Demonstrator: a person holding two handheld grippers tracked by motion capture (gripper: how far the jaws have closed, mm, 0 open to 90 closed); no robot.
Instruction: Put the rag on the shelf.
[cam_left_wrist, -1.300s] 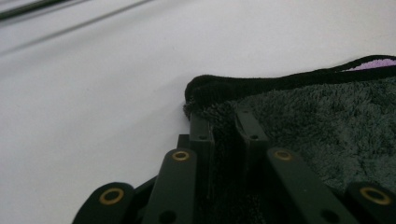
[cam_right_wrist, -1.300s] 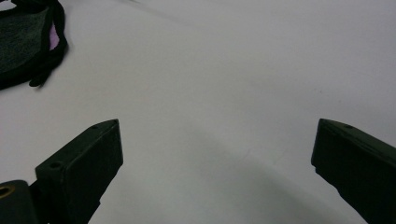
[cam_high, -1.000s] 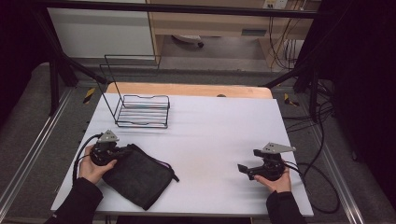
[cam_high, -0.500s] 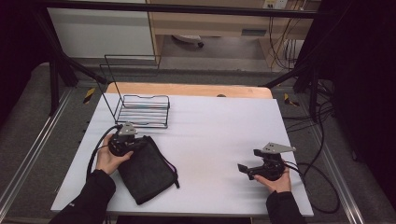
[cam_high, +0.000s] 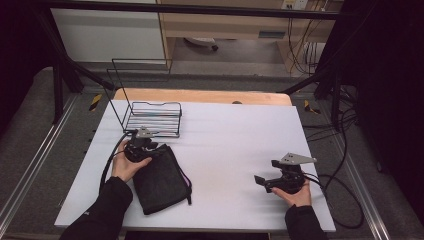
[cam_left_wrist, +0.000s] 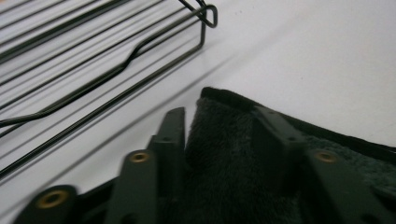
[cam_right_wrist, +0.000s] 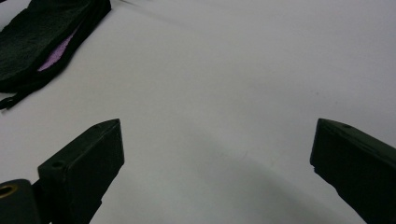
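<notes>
Black fleece pouch (cam_left_wrist: 224, 154) corner between opening left claw (cam_left_wrist: 219, 126) jaws.

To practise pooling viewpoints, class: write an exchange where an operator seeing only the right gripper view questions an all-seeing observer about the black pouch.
Operator: What stands beyond the black pouch?
Observer: A black wire rack, close to its far corner.
Operator: Does the left gripper hold the pouch?
Observer: No; its jaws have just been opening, and stand apart with the pouch's corner between them.
</notes>
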